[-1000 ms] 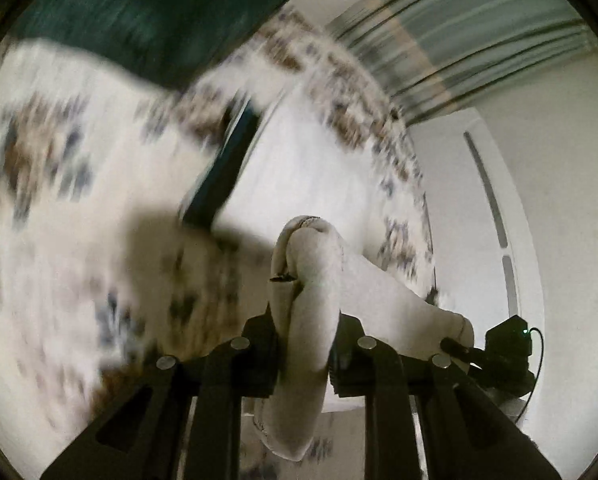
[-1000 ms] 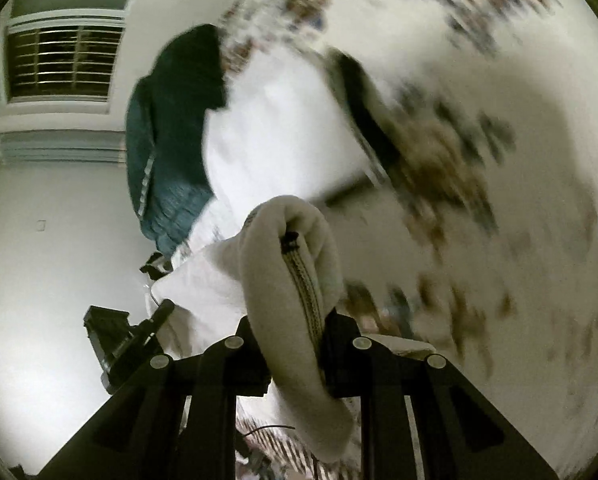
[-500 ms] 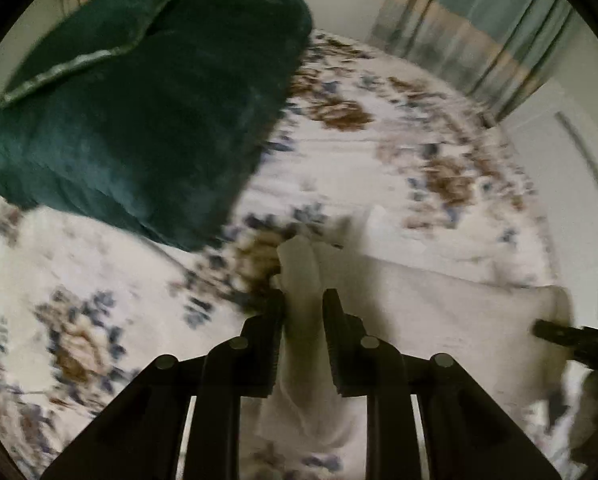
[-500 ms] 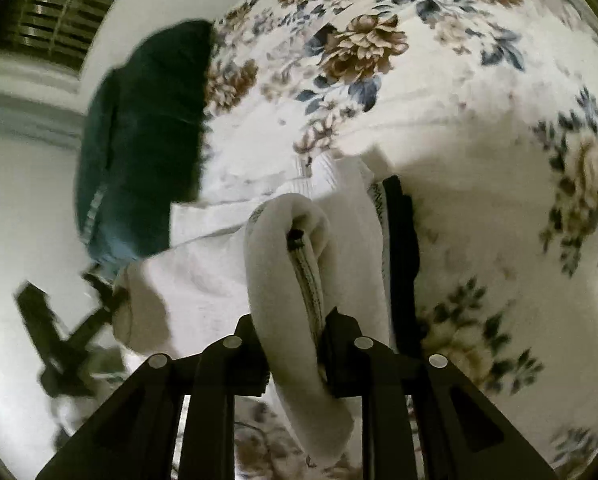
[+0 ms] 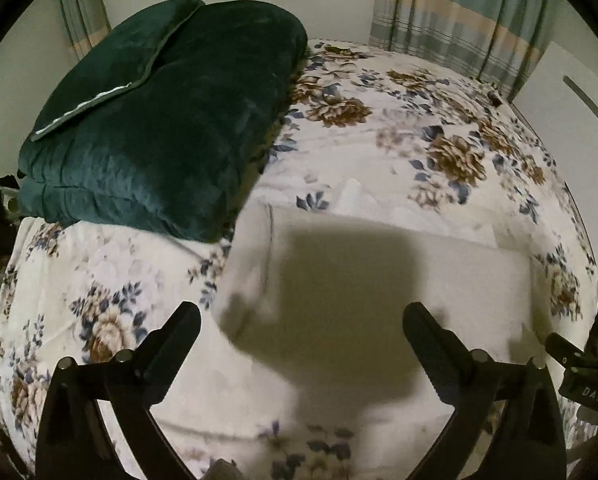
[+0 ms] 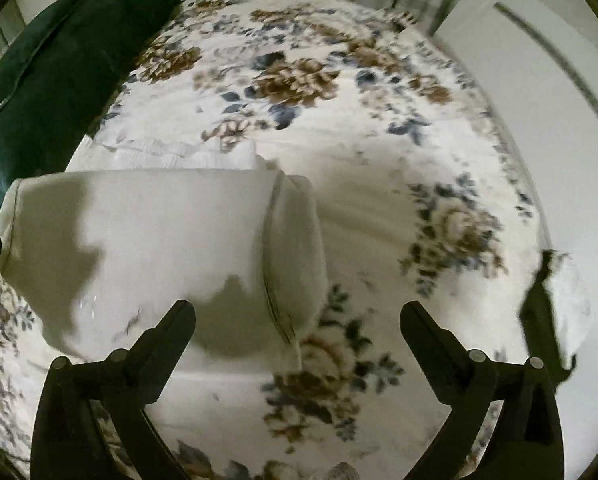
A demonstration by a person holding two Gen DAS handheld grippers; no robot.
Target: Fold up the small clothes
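Note:
A small cream garment (image 5: pixel 379 288) lies flat on the floral bedspread (image 5: pixel 399 128), a seamed hem along its left edge. My left gripper (image 5: pixel 301 330) hangs open and empty above its near left part. In the right wrist view the same garment (image 6: pixel 159 248) lies left of centre, with a seamed hem band at its right end. My right gripper (image 6: pixel 297 328) is open and empty above that band's near end. White folded cloth (image 6: pixel 187 156) lies just behind the garment.
A folded dark green blanket (image 5: pixel 167 112) sits at the back left of the bed. Striped curtains (image 5: pixel 459 16) hang behind. A dark and white cloth (image 6: pixel 555 312) lies at the bed's right edge. The right gripper (image 5: pixel 587 372) shows at the left wrist view's right edge.
Both grippers were shut on the cream garment, holding it up. They lowered it onto the bed and opened, and it now lies flat.

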